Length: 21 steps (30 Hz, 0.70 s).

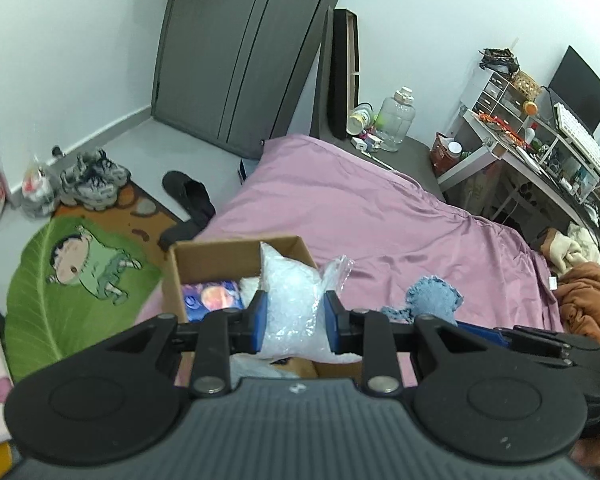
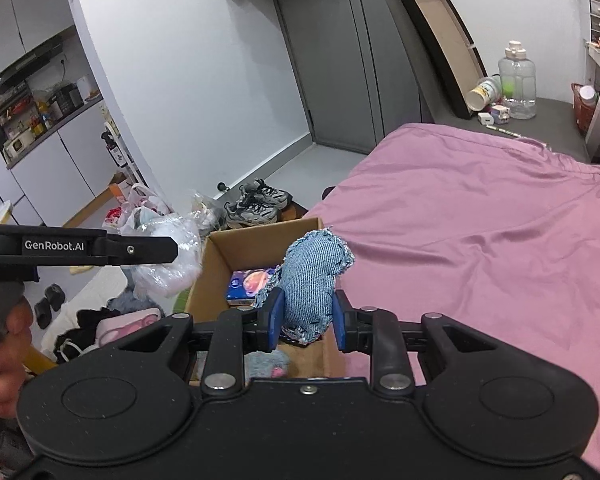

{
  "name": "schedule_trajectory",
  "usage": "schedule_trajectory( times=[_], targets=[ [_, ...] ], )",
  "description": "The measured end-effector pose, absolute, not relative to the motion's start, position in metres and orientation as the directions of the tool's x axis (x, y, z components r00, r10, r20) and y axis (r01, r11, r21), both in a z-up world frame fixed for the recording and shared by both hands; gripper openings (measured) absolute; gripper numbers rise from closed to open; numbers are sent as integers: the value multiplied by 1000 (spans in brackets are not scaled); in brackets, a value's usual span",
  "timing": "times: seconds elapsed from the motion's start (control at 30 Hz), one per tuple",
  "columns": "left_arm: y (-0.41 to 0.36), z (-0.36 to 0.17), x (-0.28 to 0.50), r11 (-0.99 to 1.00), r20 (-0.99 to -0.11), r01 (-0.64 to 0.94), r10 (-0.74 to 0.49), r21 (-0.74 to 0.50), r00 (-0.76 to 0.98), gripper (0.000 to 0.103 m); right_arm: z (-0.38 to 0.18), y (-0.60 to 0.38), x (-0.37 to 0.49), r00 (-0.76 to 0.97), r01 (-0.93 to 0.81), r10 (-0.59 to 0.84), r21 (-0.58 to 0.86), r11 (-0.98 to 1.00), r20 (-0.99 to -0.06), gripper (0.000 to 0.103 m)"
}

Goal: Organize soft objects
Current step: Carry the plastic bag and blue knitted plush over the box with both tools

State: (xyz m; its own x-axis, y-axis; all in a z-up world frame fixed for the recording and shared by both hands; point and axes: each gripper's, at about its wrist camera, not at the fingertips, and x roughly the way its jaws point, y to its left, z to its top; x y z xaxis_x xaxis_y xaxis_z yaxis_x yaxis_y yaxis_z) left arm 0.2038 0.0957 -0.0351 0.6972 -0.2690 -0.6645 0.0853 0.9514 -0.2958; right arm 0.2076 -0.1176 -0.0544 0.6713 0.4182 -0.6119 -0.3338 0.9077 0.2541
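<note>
left tongs (image 1: pixel 294 316) clamp plastic bag (image 1: pixel 290 300), right tongs (image 2: pixel 307 320) clamp denim pouch (image 2: pixel 314 284); both over cardboard box (image 2: pixel 236 240), probably lower well inside before letting go.

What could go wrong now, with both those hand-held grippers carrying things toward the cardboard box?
The left hand-held gripper pinches a slippery clear plastic bag; it might slide out. The right hand-held gripper holds a denim pouch near the cardboard box edge, so it could land on the pink bedsheet instead.
</note>
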Motion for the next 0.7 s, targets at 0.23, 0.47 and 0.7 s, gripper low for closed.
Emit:
schedule_trajectory(
  times=[0.23, 0.47, 0.7],
  targets=[
    [106, -52, 213, 949, -678, 95, -283, -301, 679, 28, -52, -109, 208, 653, -331, 445, 297, 896, -613, 26],
    [108, -88, 230, 925, -688, 85, -335, -371, 643, 28, -66, -103, 217, 645, -308, 403, 262, 915, -649, 26],
    [94, -121, 247, 893, -690, 87, -400, -441, 604, 28, -77, -104, 218, 635, -274, 361, 238, 932, -683, 27]
  ],
)
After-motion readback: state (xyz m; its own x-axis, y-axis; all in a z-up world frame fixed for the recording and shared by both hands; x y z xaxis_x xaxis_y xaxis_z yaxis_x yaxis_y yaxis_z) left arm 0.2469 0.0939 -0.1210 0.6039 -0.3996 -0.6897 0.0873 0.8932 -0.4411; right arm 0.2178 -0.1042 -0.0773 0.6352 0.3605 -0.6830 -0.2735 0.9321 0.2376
